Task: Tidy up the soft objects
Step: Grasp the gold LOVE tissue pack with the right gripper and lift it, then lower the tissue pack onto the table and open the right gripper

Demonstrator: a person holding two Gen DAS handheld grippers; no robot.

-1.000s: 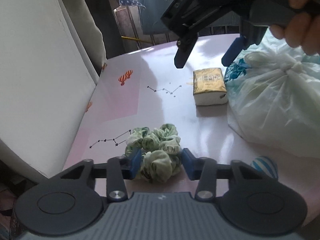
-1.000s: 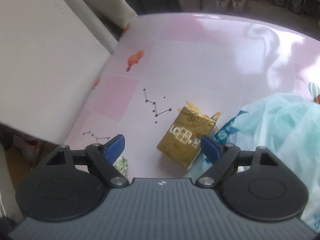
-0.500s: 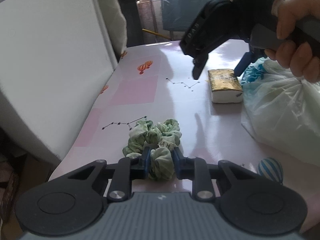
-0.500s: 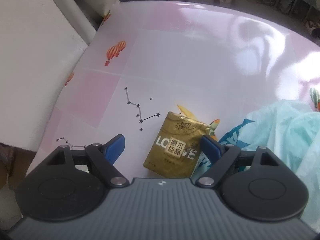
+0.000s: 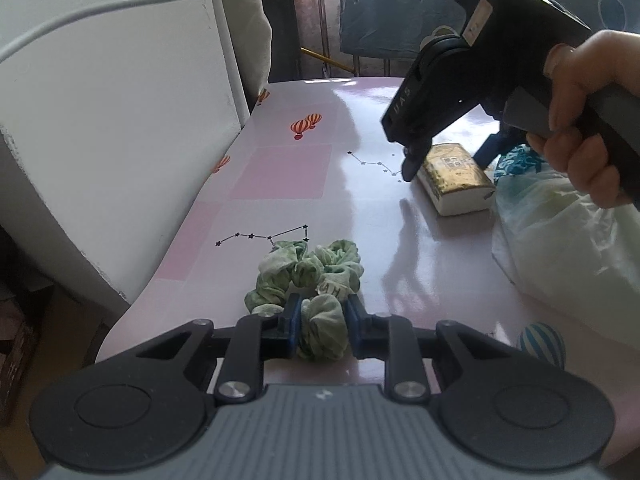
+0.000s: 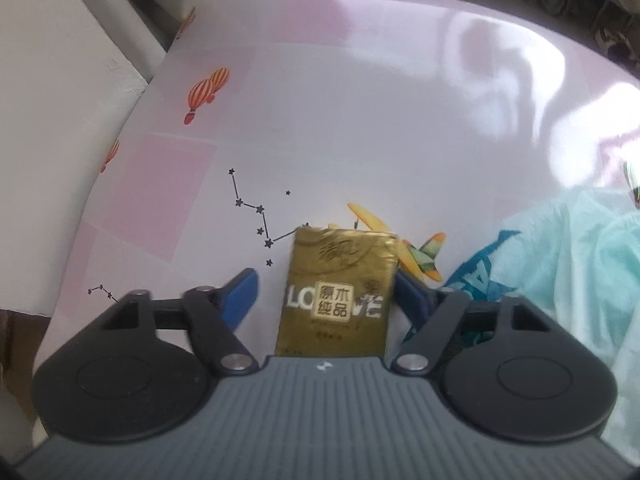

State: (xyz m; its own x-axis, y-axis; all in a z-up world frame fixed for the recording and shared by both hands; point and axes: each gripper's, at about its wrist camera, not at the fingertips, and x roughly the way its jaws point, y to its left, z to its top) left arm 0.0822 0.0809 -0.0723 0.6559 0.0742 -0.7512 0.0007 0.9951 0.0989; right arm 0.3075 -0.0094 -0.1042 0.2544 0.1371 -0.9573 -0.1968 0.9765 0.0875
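Observation:
A green patterned scrunchie (image 5: 308, 272) lies near the front edge of the pink table (image 5: 280, 176). My left gripper (image 5: 322, 320) is shut on its nearest fold, and the rest of it rests on the table. A gold tissue pack (image 6: 336, 288) lies farther back, also seen from the left wrist as the tissue pack (image 5: 456, 184). My right gripper (image 6: 326, 294) points down over the pack and straddles it. Its jaws are closing: the right pad sits at the pack's edge, and a gap remains on the left side. A hand (image 5: 580, 120) holds the right gripper (image 5: 448, 160).
A knotted pale plastic bag (image 5: 568, 248) with blue print lies right of the pack, close to the right finger; it shows as the bag (image 6: 568, 280) too. A white panel (image 5: 120, 120) borders the table's left side. A white cable (image 5: 120, 4) hangs overhead.
My left jaws have closed on the scrunchie's fold. The right gripper has come down over the tissue pack and its jaws have narrowed around it.

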